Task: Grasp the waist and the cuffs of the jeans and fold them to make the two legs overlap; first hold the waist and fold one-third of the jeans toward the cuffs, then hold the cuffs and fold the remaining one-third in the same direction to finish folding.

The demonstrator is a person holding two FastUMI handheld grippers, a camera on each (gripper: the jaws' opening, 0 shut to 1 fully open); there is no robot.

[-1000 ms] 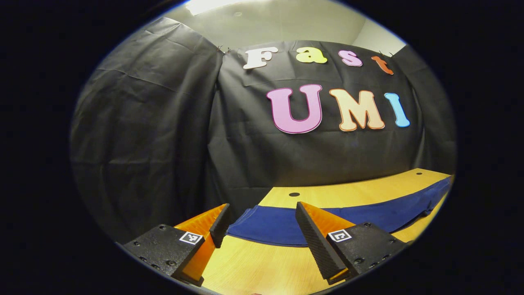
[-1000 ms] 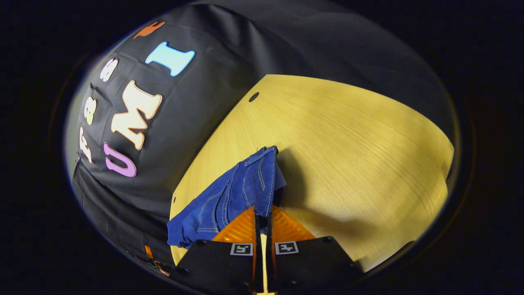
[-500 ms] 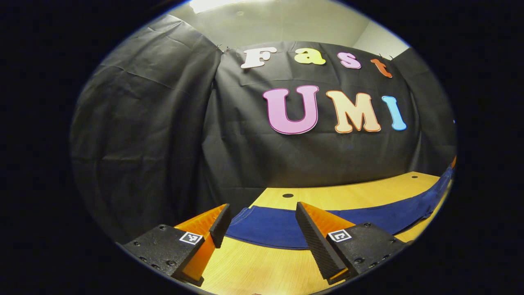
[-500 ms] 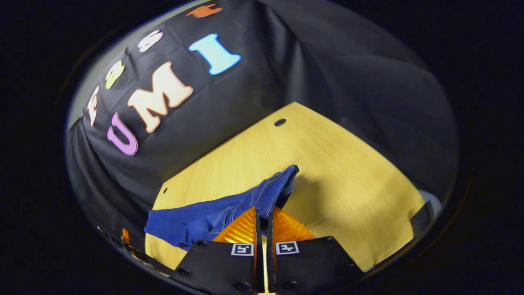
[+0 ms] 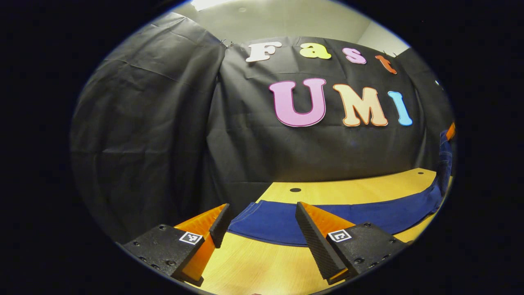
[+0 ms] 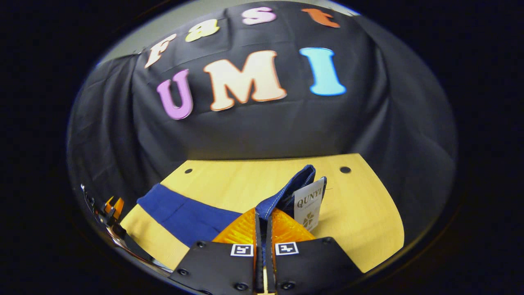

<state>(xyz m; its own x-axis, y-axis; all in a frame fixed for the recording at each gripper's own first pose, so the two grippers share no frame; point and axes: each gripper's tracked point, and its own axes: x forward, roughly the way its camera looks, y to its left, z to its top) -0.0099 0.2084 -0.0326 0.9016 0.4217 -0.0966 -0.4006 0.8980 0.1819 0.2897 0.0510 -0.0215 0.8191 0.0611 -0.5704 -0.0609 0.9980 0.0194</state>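
Observation:
Blue jeans (image 5: 348, 215) lie in a long band across the wooden table (image 5: 348, 190). The cuff end (image 5: 249, 213) sits just past my left gripper (image 5: 261, 209), which is open and hovers low over the near table edge. At the far right the denim rises off the table (image 5: 444, 155). In the right gripper view, my right gripper (image 6: 262, 211) is shut on the jeans' waist (image 6: 294, 186), held up above the table. A white label (image 6: 309, 203) hangs from the waistband. The legs (image 6: 184, 211) trail left toward the left gripper (image 6: 110, 207).
Black cloth walls close in the table at the back and sides. Small round holes mark the tabletop (image 5: 294, 190) (image 6: 345, 169) (image 6: 188, 171). Bare wood (image 6: 368, 213) lies right of the lifted waist.
The right gripper has swung round with the waist, which now shows its inner label. In the left gripper view the far end of the jeans has risen. The left gripper barely moved.

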